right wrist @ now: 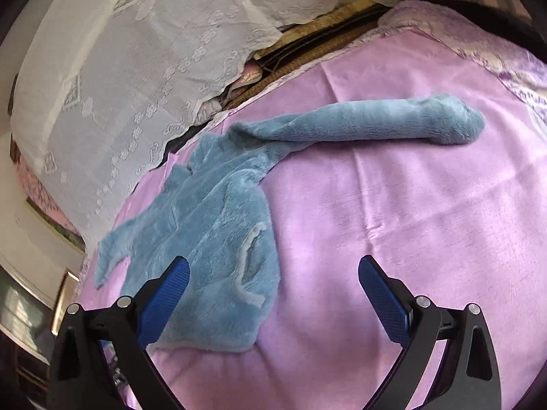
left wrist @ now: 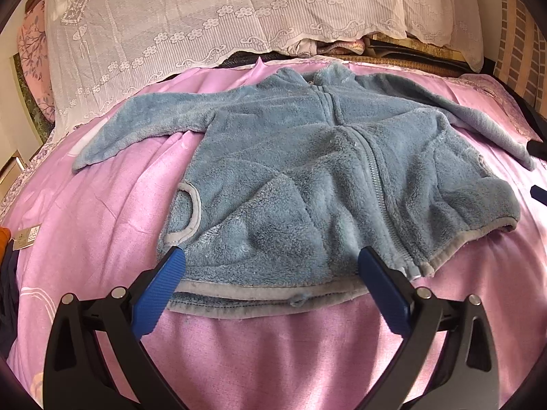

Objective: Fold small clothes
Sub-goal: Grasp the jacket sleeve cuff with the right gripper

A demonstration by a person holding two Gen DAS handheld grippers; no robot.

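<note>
- Blue fleece zip jacket (left wrist: 307, 171) lies front-up on the pink bedsheet (left wrist: 102, 205), sleeves spread left and right.
- Left gripper (left wrist: 270, 259), jaws spread, hovers at the jacket's near hem.
- Right gripper (right wrist: 273, 266), jaws spread, holds nothing beside its right edge.

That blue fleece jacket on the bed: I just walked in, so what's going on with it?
A person holds two claws over a small blue fleece jacket spread flat, zipped, on a pink bedspread. The left claw is open at its hem; the right claw is open beside it. Nothing is gripped or folded yet.
</note>
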